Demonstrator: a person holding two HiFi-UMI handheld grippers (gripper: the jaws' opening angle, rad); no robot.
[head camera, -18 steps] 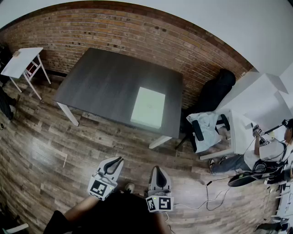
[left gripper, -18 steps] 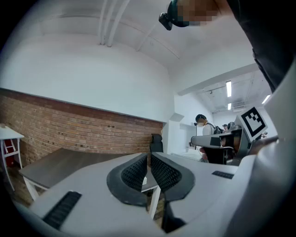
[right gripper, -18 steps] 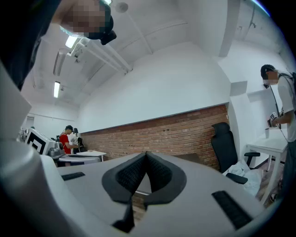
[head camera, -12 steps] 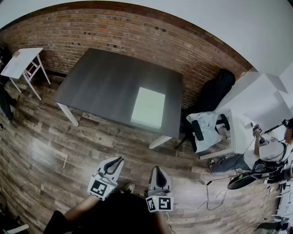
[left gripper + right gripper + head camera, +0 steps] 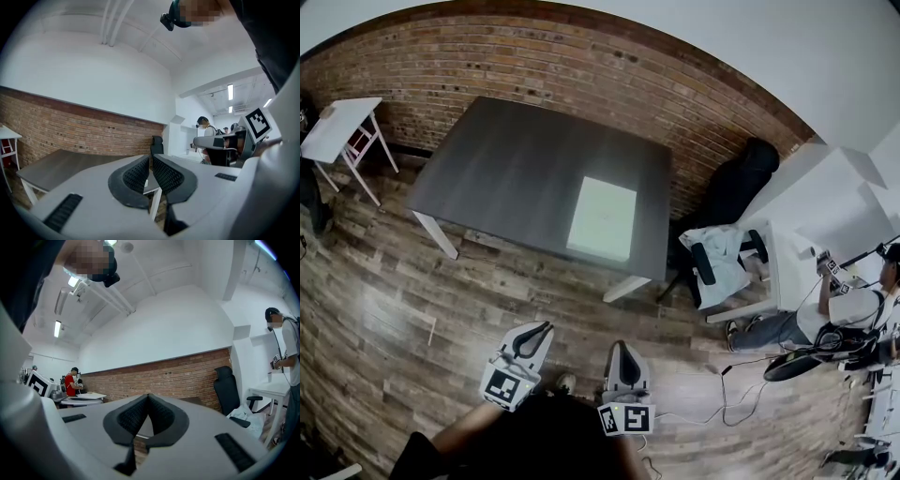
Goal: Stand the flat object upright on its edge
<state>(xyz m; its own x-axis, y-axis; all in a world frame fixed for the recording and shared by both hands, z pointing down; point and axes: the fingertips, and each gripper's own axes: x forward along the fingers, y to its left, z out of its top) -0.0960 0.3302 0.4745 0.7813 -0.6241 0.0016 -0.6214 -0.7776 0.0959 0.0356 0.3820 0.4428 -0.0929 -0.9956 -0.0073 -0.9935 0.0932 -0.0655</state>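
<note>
Flat object (image 5: 603, 218) lies flat on the counter (image 5: 506, 159), in the near right part of the top, close to the near edge and the right corner. It's a pale slab with its long axis running away from you and a short edge facing you.

Both grippers are well short of it, with wooden floor (image 5: 441, 281) between them and the counter. Left gripper (image 5: 546, 327): fingers (image 5: 136, 174) pressed together, nothing between them. Right gripper (image 5: 622, 345): fingers (image 5: 164, 417) also together, empty. You hold both level and close to your body, pointing at the counter; the left one angles slightly inward toward the slab.

Key relation: the slab sits ahead, between the two grippers' lines but closer to the right one's. Right is almost straight-on to the near short edge; left comes at it from the side. I'd call right the nearer for first contact.

By my read, the task isn't started. You need to step up to the counter and open the fingers before reaching. The slab looks thin and flush on the top, so a pinch from above looks hard — likely lift one long edge while the other gripper braces. Risk: it slides instead of tipping.
</note>
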